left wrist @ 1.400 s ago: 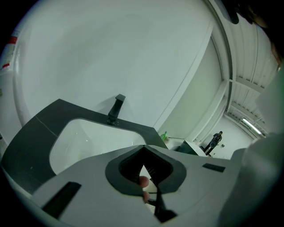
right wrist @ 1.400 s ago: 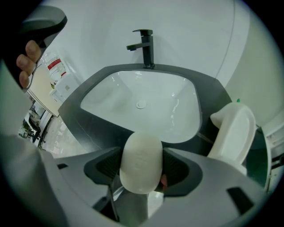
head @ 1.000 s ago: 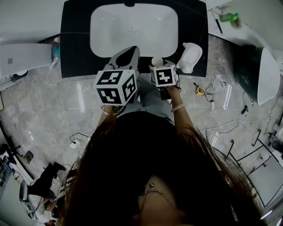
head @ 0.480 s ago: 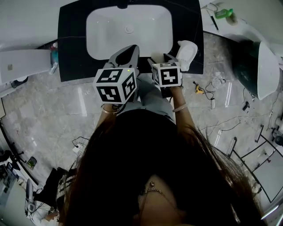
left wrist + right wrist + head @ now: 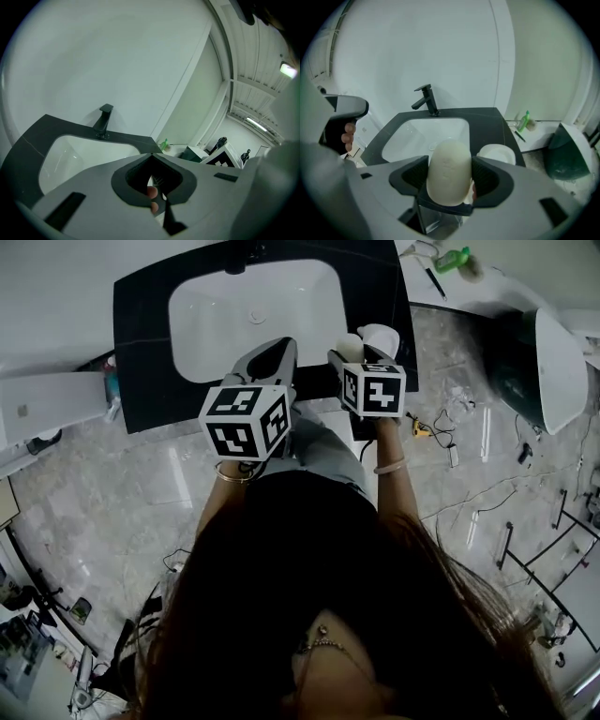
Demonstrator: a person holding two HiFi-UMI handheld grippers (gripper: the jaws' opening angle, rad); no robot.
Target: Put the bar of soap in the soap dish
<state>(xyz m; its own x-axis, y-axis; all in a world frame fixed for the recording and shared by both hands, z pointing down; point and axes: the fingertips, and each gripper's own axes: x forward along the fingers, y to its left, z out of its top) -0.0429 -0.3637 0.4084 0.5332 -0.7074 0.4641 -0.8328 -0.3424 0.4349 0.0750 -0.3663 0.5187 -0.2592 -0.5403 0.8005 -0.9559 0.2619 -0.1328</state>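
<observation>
Cream bar of soap (image 5: 449,171), white soap dish (image 5: 499,153), white basin (image 5: 253,320) set in a black counter (image 5: 141,324), black tap (image 5: 426,99), green bottle (image 5: 452,259), white cubes (image 5: 246,421) printed with black square markers, pale grey marbled floor (image 5: 112,502).

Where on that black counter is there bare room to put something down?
The soap dish looks empty. Bare counter runs between basin and right edge, behind the dish, and either side of the faucet. Crowded: front right, where the right claw holds the soap.
</observation>
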